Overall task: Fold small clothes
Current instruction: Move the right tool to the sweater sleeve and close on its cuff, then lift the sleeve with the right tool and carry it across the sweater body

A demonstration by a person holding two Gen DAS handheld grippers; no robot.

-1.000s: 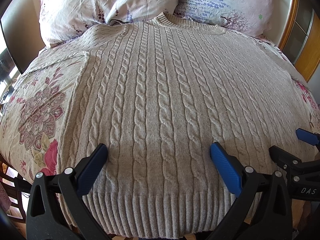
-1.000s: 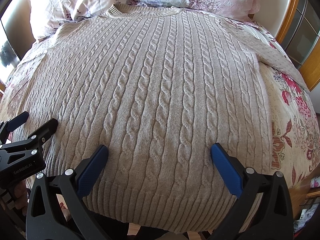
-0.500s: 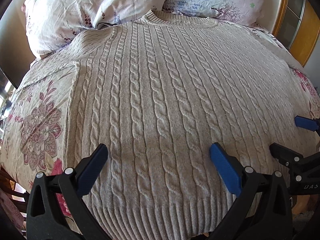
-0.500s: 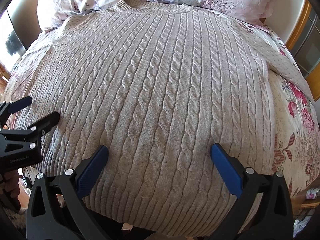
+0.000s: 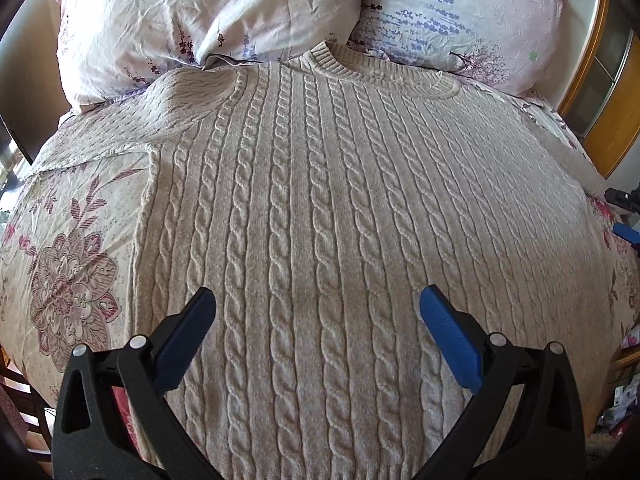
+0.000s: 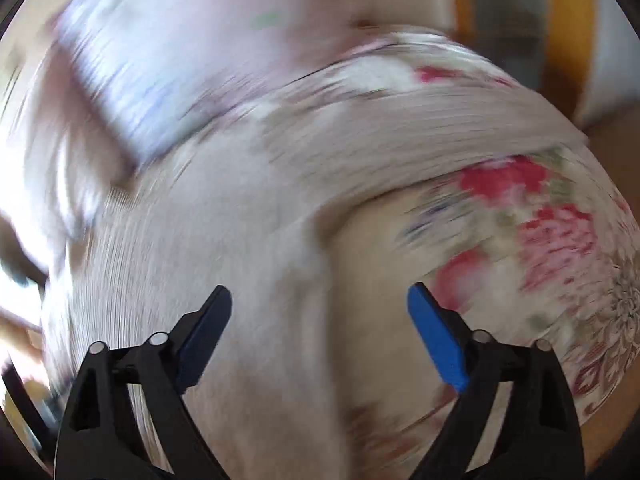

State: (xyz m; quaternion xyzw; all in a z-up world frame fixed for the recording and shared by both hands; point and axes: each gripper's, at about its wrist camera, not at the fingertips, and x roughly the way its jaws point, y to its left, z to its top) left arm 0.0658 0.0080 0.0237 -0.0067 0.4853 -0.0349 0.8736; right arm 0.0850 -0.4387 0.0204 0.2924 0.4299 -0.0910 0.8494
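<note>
A beige cable-knit sweater [image 5: 320, 208] lies flat, face up, on a floral bed, its collar toward the pillows and one sleeve spread to the left [image 5: 120, 132]. My left gripper [image 5: 316, 300] is open and empty above the sweater's lower body. My right gripper [image 6: 320, 296] is open and empty; its view is heavily motion-blurred and shows the sweater's right side [image 6: 224, 248] and a sleeve [image 6: 420, 140] over the bedspread. The right gripper's fingertips also show at the right edge of the left wrist view [image 5: 624, 216].
Two pale floral pillows [image 5: 208, 20] lie at the head of the bed behind the collar. The floral bedspread [image 5: 68, 280] shows on both sides of the sweater. A wooden frame with glass [image 5: 604, 72] stands at the far right. A dark chair [image 5: 24, 408] is at the lower left.
Both grippers have moved forward over the sweater away from the hem. The right gripper has swung fast to the right, toward the sweater's right side; its view is now blurred. Both stay open.
</note>
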